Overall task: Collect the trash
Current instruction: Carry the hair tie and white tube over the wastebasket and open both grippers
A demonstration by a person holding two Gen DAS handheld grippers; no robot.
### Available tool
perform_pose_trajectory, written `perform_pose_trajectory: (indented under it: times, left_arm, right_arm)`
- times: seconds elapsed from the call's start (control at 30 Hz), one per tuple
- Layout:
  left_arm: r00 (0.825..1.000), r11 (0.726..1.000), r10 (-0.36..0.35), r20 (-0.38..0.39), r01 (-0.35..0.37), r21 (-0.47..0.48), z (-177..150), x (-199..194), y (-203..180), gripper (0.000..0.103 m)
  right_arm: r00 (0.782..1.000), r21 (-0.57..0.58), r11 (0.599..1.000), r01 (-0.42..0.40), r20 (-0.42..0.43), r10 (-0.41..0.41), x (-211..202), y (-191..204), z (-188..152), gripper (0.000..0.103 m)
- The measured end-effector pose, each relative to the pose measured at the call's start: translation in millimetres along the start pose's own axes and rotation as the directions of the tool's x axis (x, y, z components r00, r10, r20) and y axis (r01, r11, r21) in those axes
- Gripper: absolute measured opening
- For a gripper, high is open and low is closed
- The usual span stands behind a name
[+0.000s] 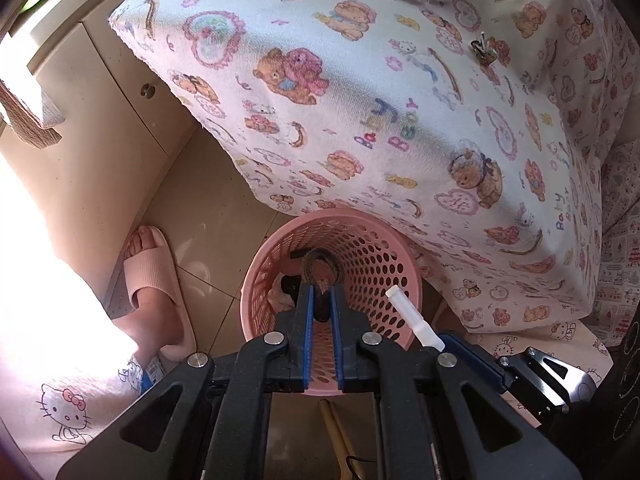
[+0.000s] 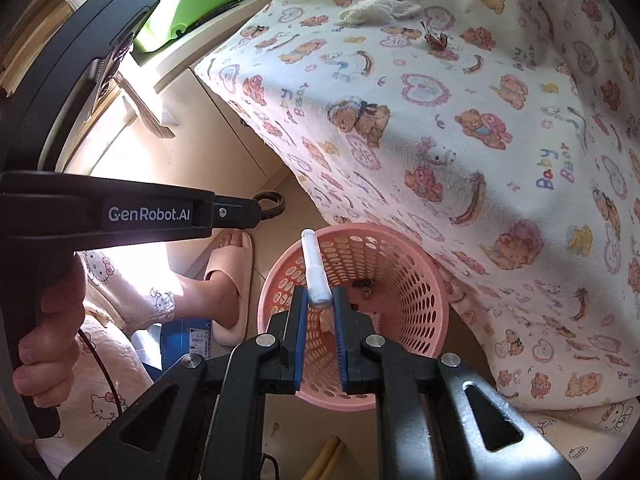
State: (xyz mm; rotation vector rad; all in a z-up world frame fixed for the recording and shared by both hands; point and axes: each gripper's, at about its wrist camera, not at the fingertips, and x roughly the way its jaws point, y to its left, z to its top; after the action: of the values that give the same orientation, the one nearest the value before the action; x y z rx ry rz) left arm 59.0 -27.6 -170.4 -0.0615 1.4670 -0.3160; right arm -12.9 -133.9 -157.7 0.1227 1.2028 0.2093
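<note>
Jaws of left gripper point(image 1: 321, 300) clamped on a brown loop point(image 1: 319, 268), those of right gripper point(image 2: 320, 304) pinching a white tube point(image 2: 314, 272), both above the pink basket point(image 2: 420, 308).

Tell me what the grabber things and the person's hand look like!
Both grippers, the left gripper and the right gripper, are black plastic with blue pads on the fingers and silver bolts. The left one says "GenRobot.AI" in white, and a thin black cable hangs near the bare hand gripping its handle.
</note>
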Motion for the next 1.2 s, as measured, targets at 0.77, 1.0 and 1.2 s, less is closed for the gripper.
perform_pose_trajectory:
  times: [0.77,1.0,1.2]
  left_arm:
    - [0.959,0.993,0.056,-0.278,-0.082,-0.080,-8.9,105.9,21.5,0.014]
    - [0.967,0.992,0.096,-0.236,-0.111,-0.052,-7.2,95.2,18.9,0.045]
    - [0.976,0.989,0.139,-0.169,-0.146,-0.027,-2.5,78.2,16.5,0.051]
  right_arm:
    - [0.968,-0.020,0.990,0.136,-0.211,-0.137,100.6,-11.0,-26.1,0.014]
    - [0.971,0.017,0.989,0.144,-0.195,-0.138,97.9,-14.8,-23.7,0.014]
    - [0.975,0.046,0.987,0.155,-0.168,-0.145,87.4,-15.4,-19.8,0.037]
